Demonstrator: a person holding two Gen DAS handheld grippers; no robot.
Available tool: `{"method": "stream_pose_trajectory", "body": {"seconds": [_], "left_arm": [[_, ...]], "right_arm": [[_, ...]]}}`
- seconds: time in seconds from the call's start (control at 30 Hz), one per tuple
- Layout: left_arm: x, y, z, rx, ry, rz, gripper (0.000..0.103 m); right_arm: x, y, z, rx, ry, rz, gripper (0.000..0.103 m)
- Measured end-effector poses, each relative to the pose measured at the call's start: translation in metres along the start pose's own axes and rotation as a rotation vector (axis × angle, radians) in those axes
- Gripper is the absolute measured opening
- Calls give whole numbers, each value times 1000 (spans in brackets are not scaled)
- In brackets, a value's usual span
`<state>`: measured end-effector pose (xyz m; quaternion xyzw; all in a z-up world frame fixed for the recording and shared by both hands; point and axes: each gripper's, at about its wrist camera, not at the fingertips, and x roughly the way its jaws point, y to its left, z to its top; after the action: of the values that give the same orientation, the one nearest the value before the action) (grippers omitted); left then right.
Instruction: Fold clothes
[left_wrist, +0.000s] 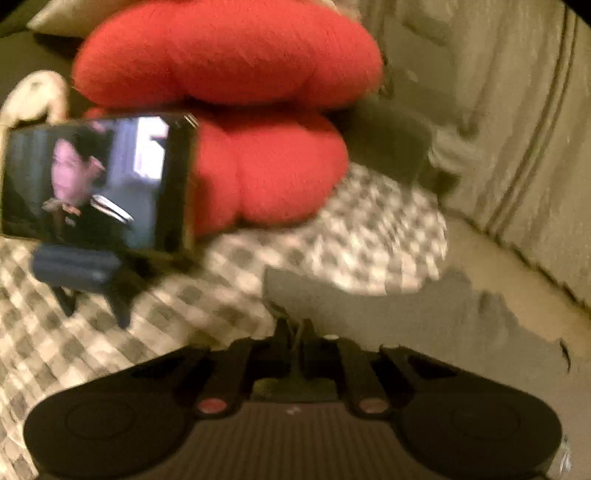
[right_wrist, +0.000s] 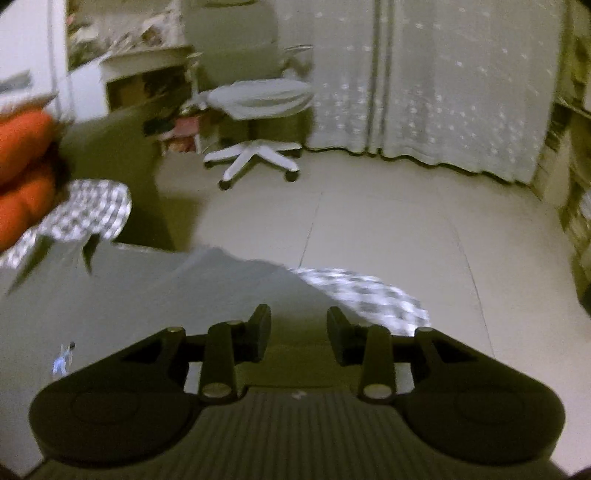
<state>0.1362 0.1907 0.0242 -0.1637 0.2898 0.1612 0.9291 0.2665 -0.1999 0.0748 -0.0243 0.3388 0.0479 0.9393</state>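
A grey garment (left_wrist: 388, 314) lies spread on a checkered cover (left_wrist: 351, 229). In the left wrist view my left gripper (left_wrist: 295, 330) sits at the garment's near left corner, its fingers together and pinching the cloth edge. The picture is blurred there. In the right wrist view the same grey garment (right_wrist: 166, 291) stretches under and ahead of my right gripper (right_wrist: 299, 332). That gripper is open, with a clear gap between its fingers and nothing pressed between the pads. A small printed figure (right_wrist: 62, 358) shows on the cloth at the lower left.
A red lip-shaped cushion (left_wrist: 229, 62) rests behind the garment. A phone (left_wrist: 96, 181) on a small tripod (left_wrist: 85, 273) stands at the left on the cover. Beyond the cover's edge (right_wrist: 373, 295) are pale floor (right_wrist: 369, 221), a white office chair (right_wrist: 258, 110) and curtains (right_wrist: 443, 92).
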Motion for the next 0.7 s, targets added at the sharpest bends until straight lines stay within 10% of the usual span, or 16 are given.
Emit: {"method": "stream_pose_trajectory", "body": {"seconds": [0.23,0.37,0.7], "left_arm": [[-25,-13,-1,185,-139,178,1],[-5,0,-7,143,-27,179,1],[-33,-17,-12,160,-29,121,16]], "right_arm": [[21,21,-13,-64,57,-4,38],[29,10,-19,-4,75,-11,40],[35,-3,-15,73,87,-71,43]]}}
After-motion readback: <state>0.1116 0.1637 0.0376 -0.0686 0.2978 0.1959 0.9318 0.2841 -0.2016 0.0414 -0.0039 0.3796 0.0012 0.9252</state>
